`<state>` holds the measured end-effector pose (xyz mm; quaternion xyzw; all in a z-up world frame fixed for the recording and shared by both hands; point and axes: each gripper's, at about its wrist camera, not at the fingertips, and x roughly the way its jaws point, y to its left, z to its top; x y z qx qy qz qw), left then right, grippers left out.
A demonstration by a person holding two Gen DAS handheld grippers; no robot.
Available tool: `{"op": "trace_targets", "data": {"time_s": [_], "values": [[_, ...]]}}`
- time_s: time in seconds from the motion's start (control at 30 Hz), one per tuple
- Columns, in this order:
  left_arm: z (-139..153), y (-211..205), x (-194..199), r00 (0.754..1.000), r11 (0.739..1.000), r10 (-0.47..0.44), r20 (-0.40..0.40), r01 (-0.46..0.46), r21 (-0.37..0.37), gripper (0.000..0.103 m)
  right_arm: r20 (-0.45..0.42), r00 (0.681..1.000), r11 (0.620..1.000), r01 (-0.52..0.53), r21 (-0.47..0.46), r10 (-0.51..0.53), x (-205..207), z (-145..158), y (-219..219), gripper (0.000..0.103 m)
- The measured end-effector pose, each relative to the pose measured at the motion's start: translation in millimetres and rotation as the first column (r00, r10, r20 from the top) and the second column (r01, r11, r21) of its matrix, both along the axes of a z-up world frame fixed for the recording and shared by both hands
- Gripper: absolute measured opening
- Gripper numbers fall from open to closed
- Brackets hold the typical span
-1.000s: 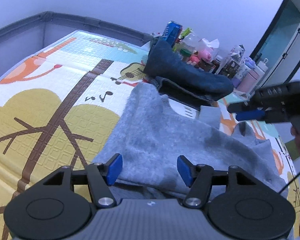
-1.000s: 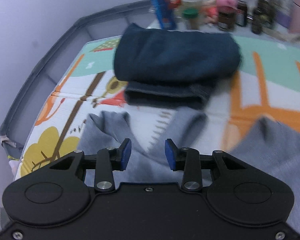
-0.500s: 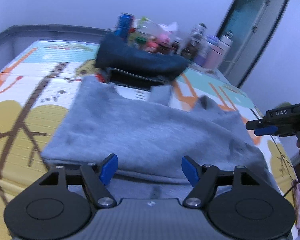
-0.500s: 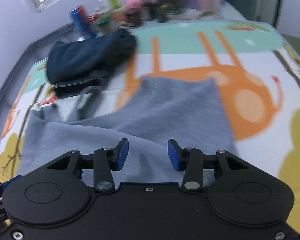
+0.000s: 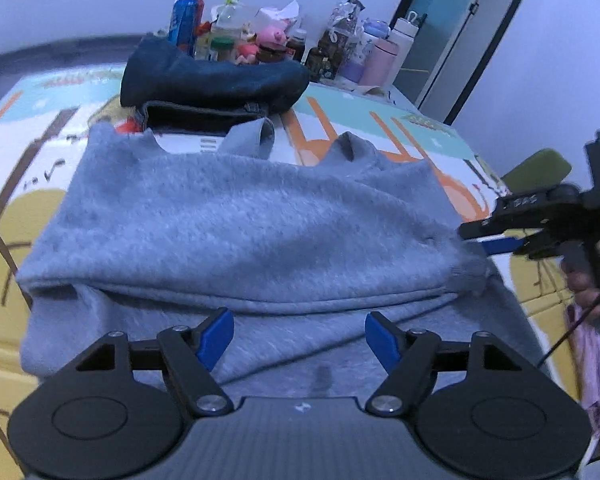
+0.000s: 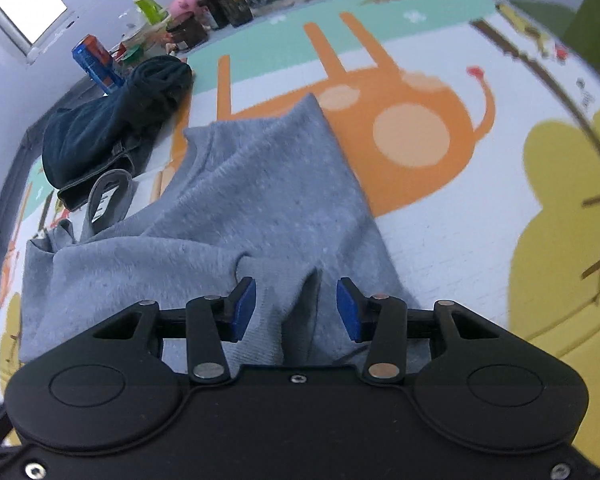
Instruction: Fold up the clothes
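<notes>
Mid-fold: grey sweater [image 5: 240, 220] doubled over, both grippers, left [image 5: 299, 338] and right [image 6: 296, 306], fingers released and empty. Next: grab an edge.

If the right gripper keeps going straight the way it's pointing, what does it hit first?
Most likely the soft grey knitted sweater. The right gripper points down at a raised fold of it lying between its open blue pads, apparently without being squeezed. Depth is unclear, but nothing else lies nearer.
</notes>
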<state>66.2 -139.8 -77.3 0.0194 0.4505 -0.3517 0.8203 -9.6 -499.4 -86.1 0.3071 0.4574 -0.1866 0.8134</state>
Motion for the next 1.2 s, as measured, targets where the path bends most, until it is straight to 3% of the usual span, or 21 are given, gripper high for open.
{"op": "trace_targets", "data": {"time_s": [0.13,0.17,0.2,0.23,0.37,0.5,0.6,0.77,0.87,0.97,1.07,1.2], "values": [[1,-1,-2,1.0,1.0,0.022,-0.009,-0.021,0.016,0.075,0.01,1.0,0.995,0.02,0.094,-0.021,9,-21,-4,0.042],[2,-2,-2,1.0,0.999,0.026,-0.007,-0.026,0.023,0.075,0.016,1.0,0.994,0.019,0.111,-0.021,11,-25,-4,0.039],[2,-2,-3,1.0,0.999,0.031,-0.006,-0.03,0.028,0.075,0.022,1.0,0.993,0.015,0.118,-0.017,13,-28,-3,0.019],[2,-2,-3,0.999,0.999,0.036,-0.006,-0.036,0.032,0.075,0.037,0.999,0.992,0.007,0.13,-0.012,13,-30,-2,0.012],[1,1,-1,0.997,0.996,0.072,-0.02,-0.071,0.045,0.075,0.105,0.994,0.99,0.0,0.139,-0.015,10,-18,-3,0.008],[1,4,2,0.994,0.993,0.108,-0.034,-0.106,0.047,0.075,0.181,0.983,0.995,0.007,0.099,-0.025,6,13,-12,0.008],[0,4,5,0.991,0.991,0.128,-0.035,-0.126,0.05,0.075,0.177,0.983,0.998,0.032,0.055,-0.042,7,28,-21,0.008],[-8,5,15,0.983,0.981,0.18,-0.032,-0.177,0.08,0.076,0.032,0.998,0.998,0.053,0.037,-0.055,11,1,-28,0.008],[-16,10,26,0.972,0.968,0.232,-0.044,-0.226,0.112,0.075,-0.012,0.999,0.999,0.049,0.012,-0.049,13,-18,-25,0.008],[-21,20,33,0.959,0.955,0.279,-0.051,-0.271,0.119,0.075,-0.03,0.999,0.999,0.037,-0.024,-0.038,13,-21,-21,0.014],[-25,32,41,0.945,0.945,0.318,-0.071,-0.31,0.109,0.074,-0.04,0.998,0.996,0.044,-0.078,-0.047,11,-13,-18,0.029],[-27,46,49,0.923,0.933,0.361,-0.131,-0.356,0.061,0.071,-0.008,0.996,0.981,0.092,-0.172,-0.094,7,10,-10,0.031]]}}
